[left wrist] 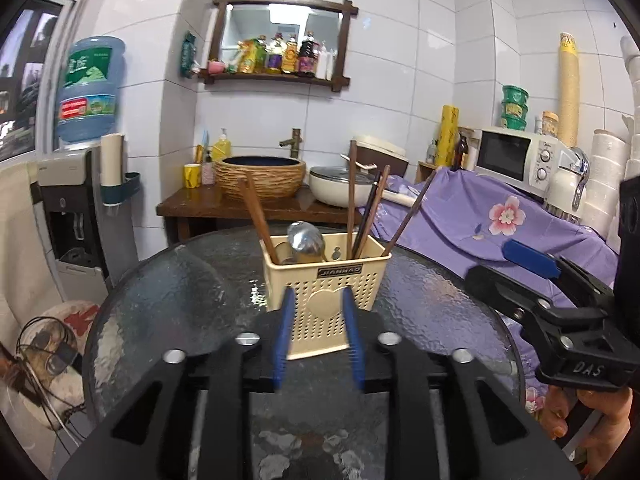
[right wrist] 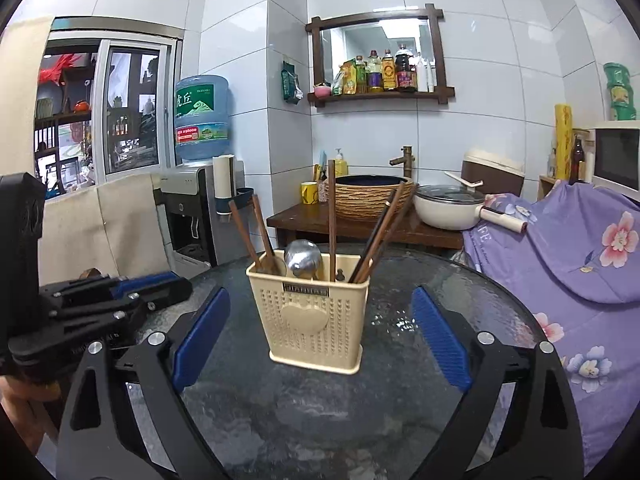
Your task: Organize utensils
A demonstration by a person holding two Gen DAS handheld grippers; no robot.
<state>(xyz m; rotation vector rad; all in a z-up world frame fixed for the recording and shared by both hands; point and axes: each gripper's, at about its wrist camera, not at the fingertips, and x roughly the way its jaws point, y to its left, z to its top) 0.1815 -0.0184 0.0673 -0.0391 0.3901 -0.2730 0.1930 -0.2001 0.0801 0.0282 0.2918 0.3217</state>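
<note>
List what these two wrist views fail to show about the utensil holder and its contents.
- Lower ends of the brown wooden chopsticks and the handle of the shiny metal spoon: both views, hidden by the walls of the beige perforated plastic holder.
- Holder's dividers: left wrist view, only the rim shows.
- Holder's nameplate lettering: right wrist view, blurred.
- Round glass table's near edge: both views, covered by gripper bodies.

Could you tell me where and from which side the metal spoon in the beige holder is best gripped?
Grip the spoon by its bowl, the only part above the holder rim, coming from above. Its handle is hidden inside, and chopsticks lean close on its left.
</note>
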